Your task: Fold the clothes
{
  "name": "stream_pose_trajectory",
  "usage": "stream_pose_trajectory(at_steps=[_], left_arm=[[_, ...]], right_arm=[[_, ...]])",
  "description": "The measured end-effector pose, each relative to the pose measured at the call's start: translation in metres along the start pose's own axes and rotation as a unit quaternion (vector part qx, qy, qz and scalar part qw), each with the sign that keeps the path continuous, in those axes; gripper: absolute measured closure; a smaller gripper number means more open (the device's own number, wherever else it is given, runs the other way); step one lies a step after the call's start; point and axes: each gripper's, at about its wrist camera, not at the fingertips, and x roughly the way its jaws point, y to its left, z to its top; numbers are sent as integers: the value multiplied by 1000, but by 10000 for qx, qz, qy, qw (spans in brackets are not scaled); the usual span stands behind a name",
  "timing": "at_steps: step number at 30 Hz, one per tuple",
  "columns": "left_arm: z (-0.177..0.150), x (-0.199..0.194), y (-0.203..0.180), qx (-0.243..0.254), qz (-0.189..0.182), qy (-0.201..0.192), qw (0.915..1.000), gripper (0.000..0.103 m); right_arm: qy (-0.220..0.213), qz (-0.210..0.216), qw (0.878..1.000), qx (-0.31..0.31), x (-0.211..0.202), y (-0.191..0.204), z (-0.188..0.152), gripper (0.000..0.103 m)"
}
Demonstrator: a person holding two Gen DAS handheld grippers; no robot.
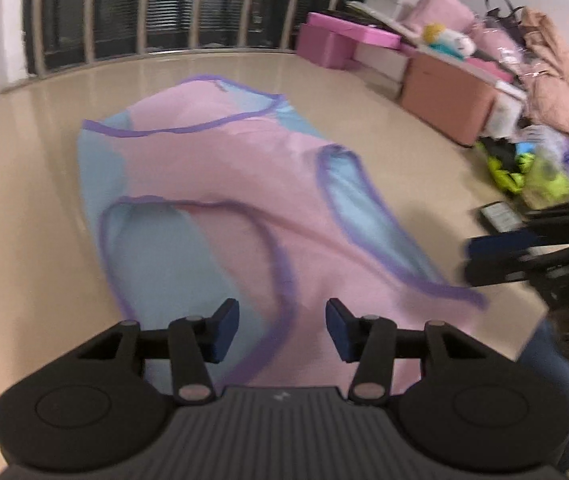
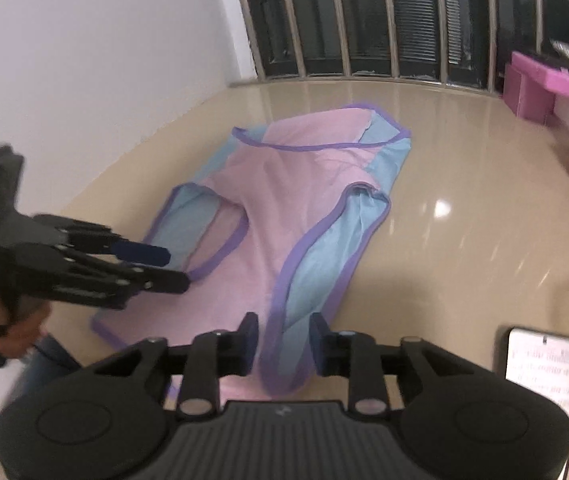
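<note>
Left wrist view: my left gripper [image 1: 282, 330] hangs released over the pink-and-blue sleeveless top [image 1: 220, 168] spread flat on the floor [image 1: 24, 220]. It looks thin, limp, light.

Right wrist view: my right gripper [image 2: 283, 342] also gapes; I'd pinch the purple-trimmed shoulder strap [image 2: 284, 292].

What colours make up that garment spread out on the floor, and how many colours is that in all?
Colours on the garment:
Pink, middle panel: 1
Light blue, side panels: 1
Purple, edge trim: 1
Total: 3 colours
</note>
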Motion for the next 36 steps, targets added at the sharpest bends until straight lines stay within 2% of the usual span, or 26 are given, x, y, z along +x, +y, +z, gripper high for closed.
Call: stream_pose_trajectory(at_steps=[2, 4, 5, 6, 7, 8, 10, 13, 21, 22, 24, 25, 28, 29, 31, 33, 35, 36], left_arm=[[-1, 3, -6, 74, 63, 68, 9999, 54], [-3, 7, -9, 165, 235, 157, 9995, 55], [-4, 6, -9, 175, 206, 161, 9995, 54], [-5, 5, -9, 175, 187, 166, 9995, 54], [-5, 5, -7, 126, 207, 170, 9996, 60], [-5, 4, -6, 78, 234, 173, 9995, 75], [-4, 4, -2, -33, 347, 156, 9993, 93], [-3, 3, 6, -302, 428, 28, 9986, 103], [15, -22, 16, -599, 437, -571, 9956, 103], [18, -25, 17, -577, 415, -616, 9956, 98], [21, -29, 15, -488, 390, -706, 9955, 67], [21, -32, 14, -426, 412, -767, 9953, 44], [15, -37, 2, -62, 625, -830, 9946, 42], [12, -37, -2, 9, 678, -788, 9946, 42], [2, -38, -10, 187, 738, -723, 9945, 42], [-10, -38, -18, 403, 831, -680, 9934, 41], [-22, -36, -27, 700, 947, -595, 9913, 40], [-27, -35, -32, 856, 1001, -548, 9898, 40]], right_arm=[[141, -98, 9997, -162, 13, 4, 3, 76], [266, -38, 9993, -268, 21, 10, 3, 77], [331, 56, 9990, -300, 24, 11, 1, 79], [395, 152, 9986, -331, 26, 13, -2, 89], [432, 218, 9983, -338, 26, 13, -6, 94], [428, 208, 9984, -319, 26, 13, -6, 95], [327, 214, 9986, -342, 24, 13, -5, 97], [-42, 173, 9996, -205, 12, 10, -1, 98], [-819, 44, 9966, -111, 2, 8, 30, 98], [-922, 45, 9956, -127, 2, 8, 35, 98], [-1129, 49, 9935, -160, 2, 9, 45, 97], [-1231, 51, 9922, -177, 2, 10, 50, 97], [-768, -743, 9933, -444, 42, 6, 53, 96], [-642, -974, 9920, -474, 53, 4, 51, 92], [-529, -1176, 9906, -452, 58, 3, 46, 77], [-728, -1066, 9909, -385, 44, 3, 40, 45], [-1058, -1072, 9883, -227, 20, 2, 30, 35], [-1132, -1071, 9877, -107, 9, 1, 25, 35]])
